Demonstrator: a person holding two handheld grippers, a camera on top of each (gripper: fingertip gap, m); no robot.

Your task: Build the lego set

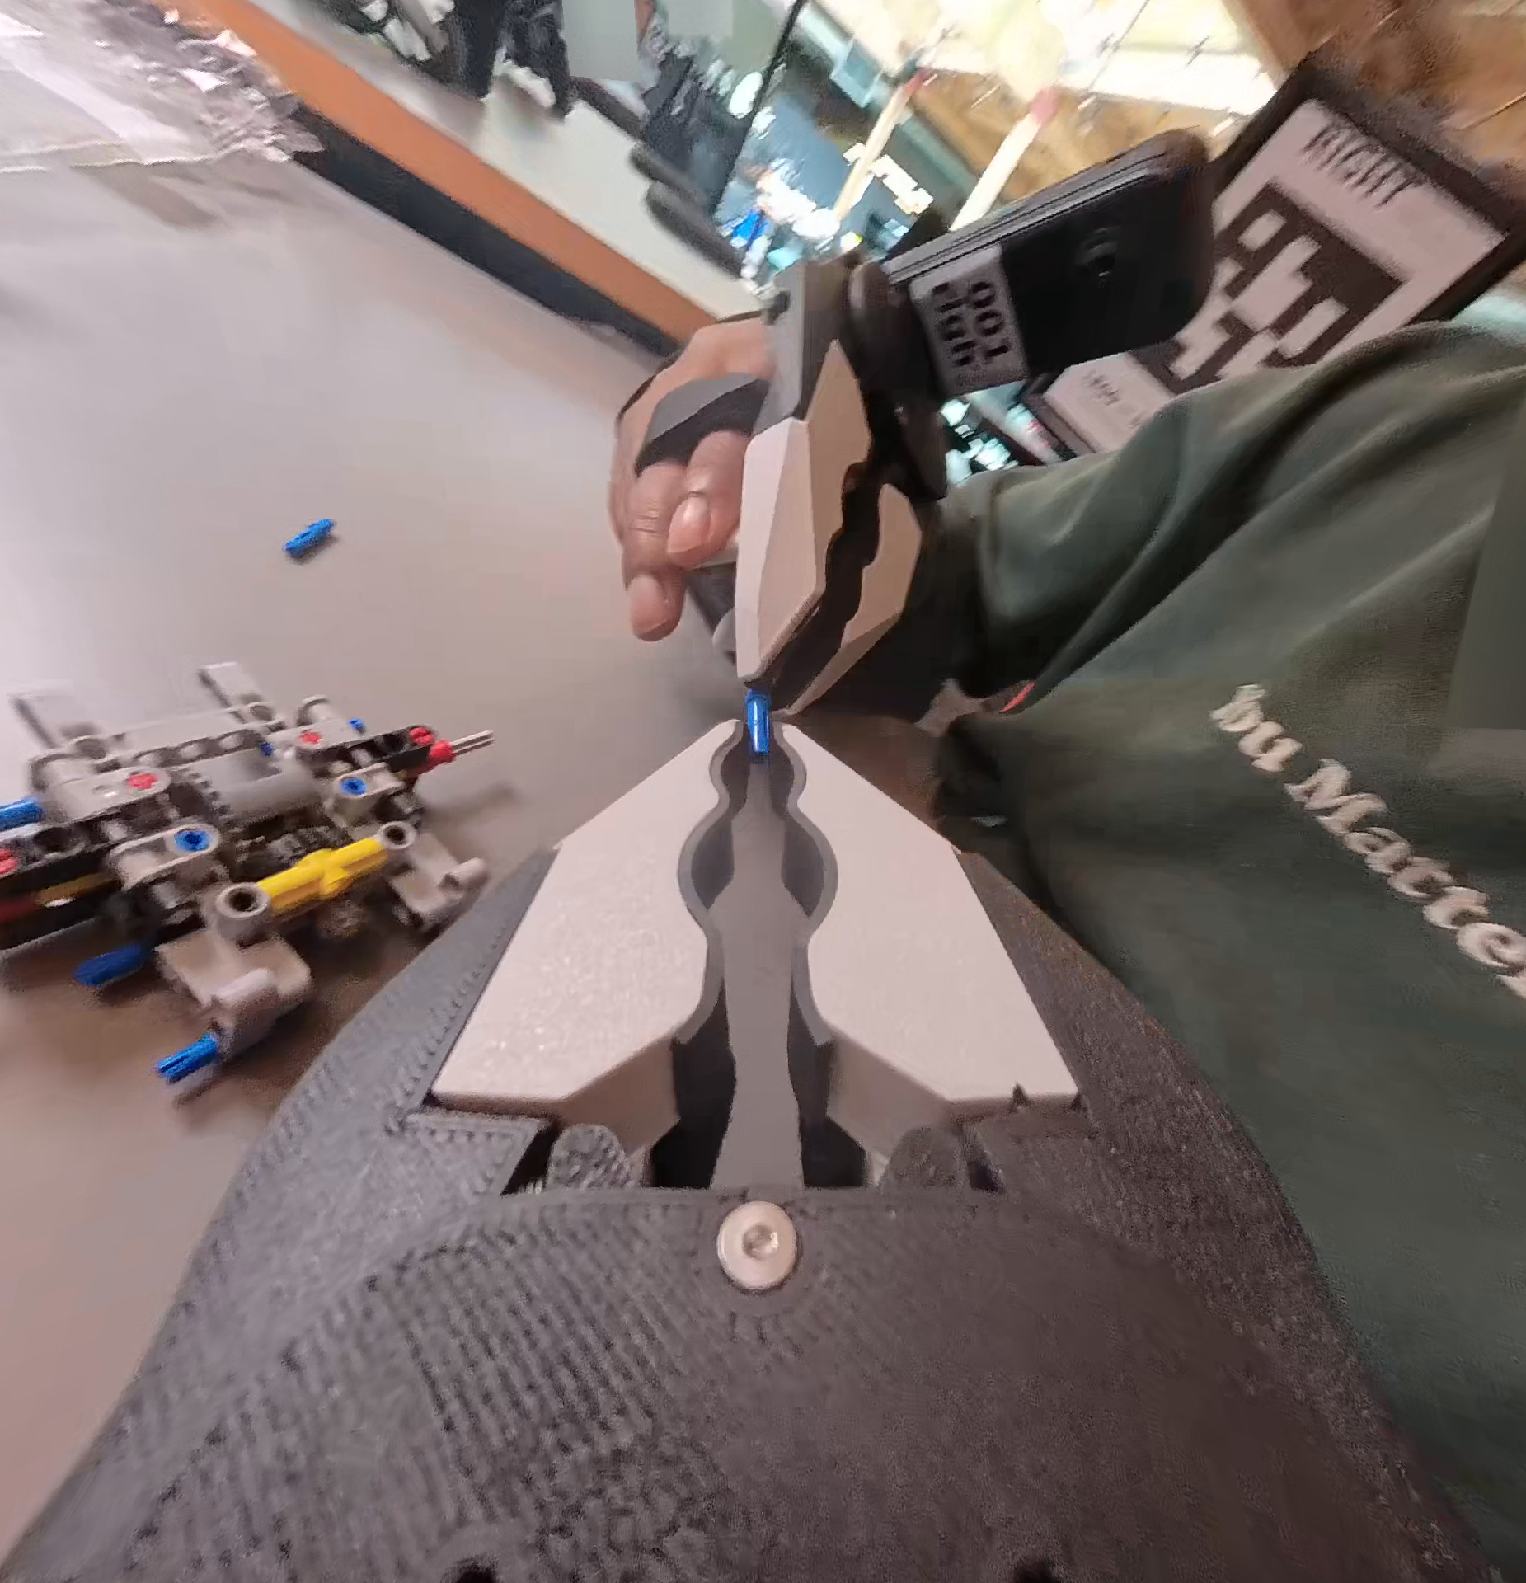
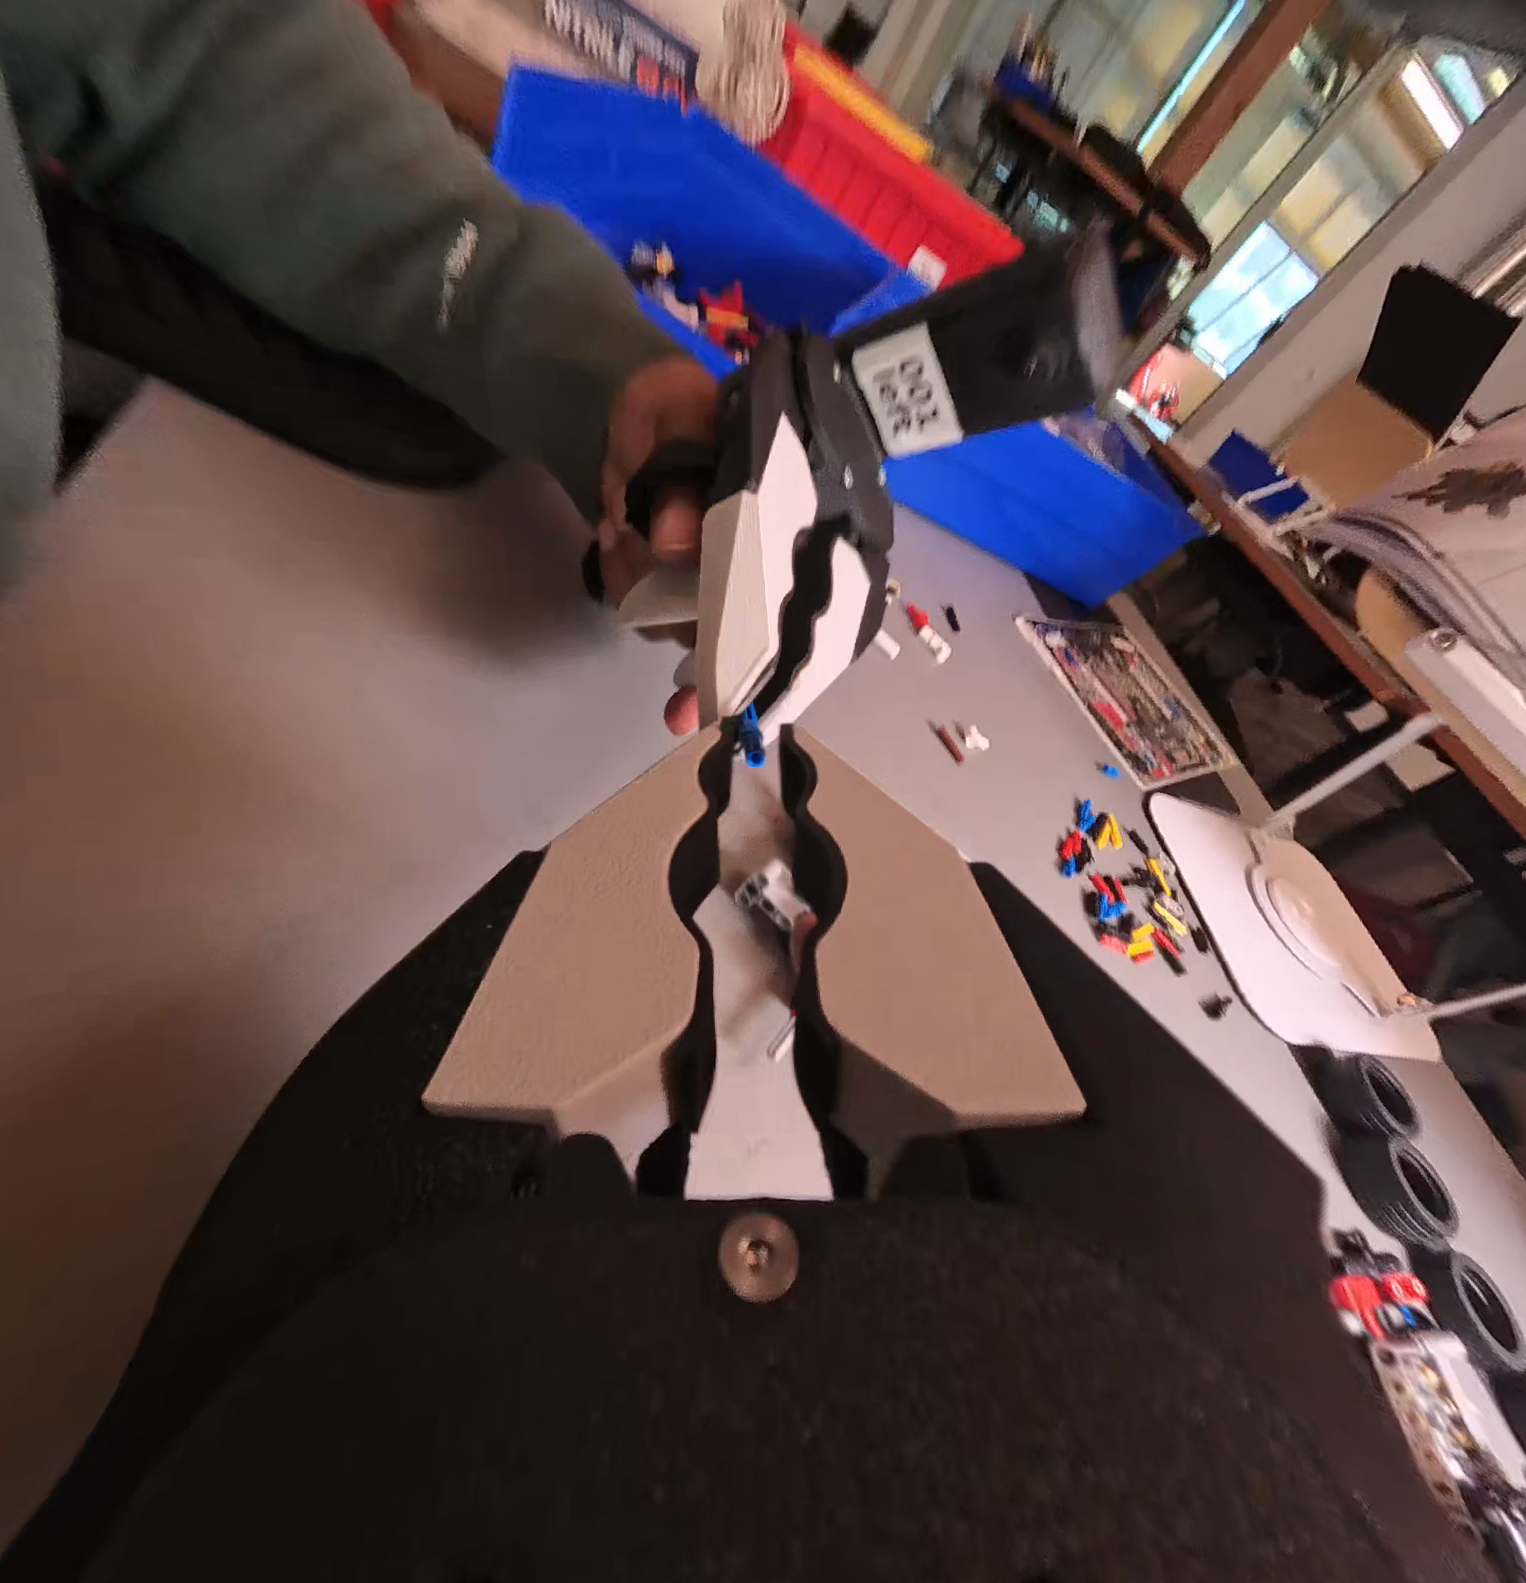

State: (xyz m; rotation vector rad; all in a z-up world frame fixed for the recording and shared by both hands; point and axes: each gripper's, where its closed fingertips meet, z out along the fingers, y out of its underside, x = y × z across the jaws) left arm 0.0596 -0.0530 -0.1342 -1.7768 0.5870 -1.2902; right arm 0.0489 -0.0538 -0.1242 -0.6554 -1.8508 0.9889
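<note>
Left wrist view shows the left tongs [image 1: 757, 735] pinching a small blue plastic connector pin [image 1: 757, 728] by its lower end, above the grey counter [image 1: 314, 385]. The right tongs [image 2: 757, 732] meet them tip to tip, slightly spread. The pin lies against one finger only, so the left tongs alone carry it. A grey brick assembly with blue, red and yellow pins [image 1: 219, 839] lies well apart.

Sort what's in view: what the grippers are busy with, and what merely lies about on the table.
At the grippers:
- blue pin, clamped in the left gripper
- right gripper, fingers apart around the pin's free end

Lying about:
- brick-built model
- stray blue peg
- heap of small coloured pieces
- tyres
- blue bin
</note>
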